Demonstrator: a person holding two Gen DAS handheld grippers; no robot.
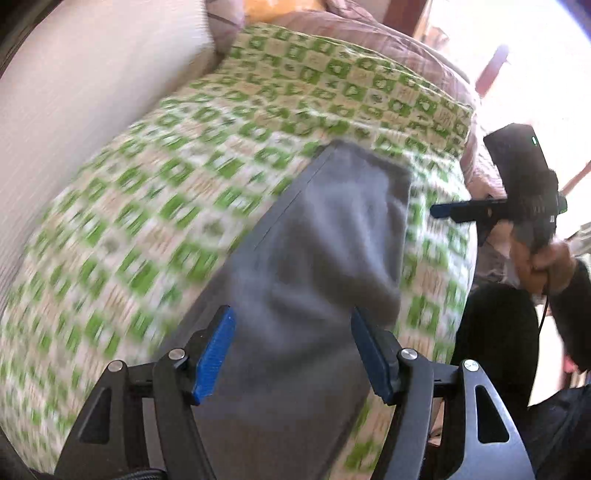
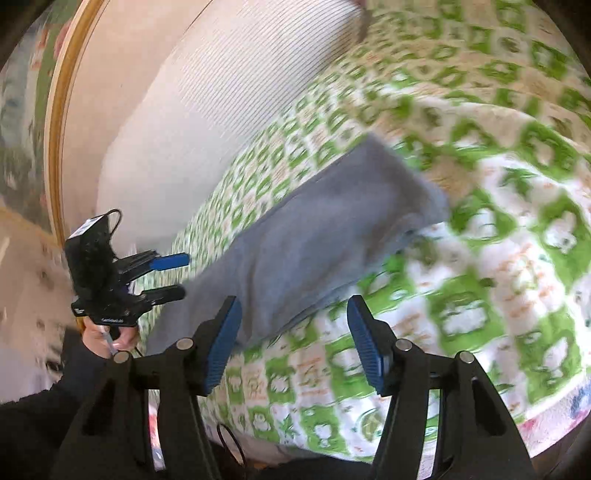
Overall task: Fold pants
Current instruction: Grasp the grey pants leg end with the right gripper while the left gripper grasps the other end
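Grey pants (image 1: 314, 258) lie as a long folded strip on a green-and-white patterned bedspread (image 1: 166, 184). My left gripper (image 1: 291, 350) hovers over the near end of the strip, jaws wide apart, and the pads touch no cloth. At the right, my right gripper (image 1: 445, 215) is held in a hand (image 1: 543, 262) beside the pants' edge. In the right wrist view my right gripper (image 2: 293, 343) stands open over the bedspread (image 2: 480, 258), just off the pants (image 2: 332, 229). The left gripper (image 2: 184, 277) shows at the strip's left end, open and empty. Both views are motion-blurred.
A white ribbed cushion or headboard (image 1: 92, 110) borders the bed on the far side. A pinkish quilt (image 1: 369, 33) is heaped at the back. A person's dark trouser leg (image 1: 495, 332) stands at the bed's edge. A golden frame edge (image 2: 55, 147) curves at the left.
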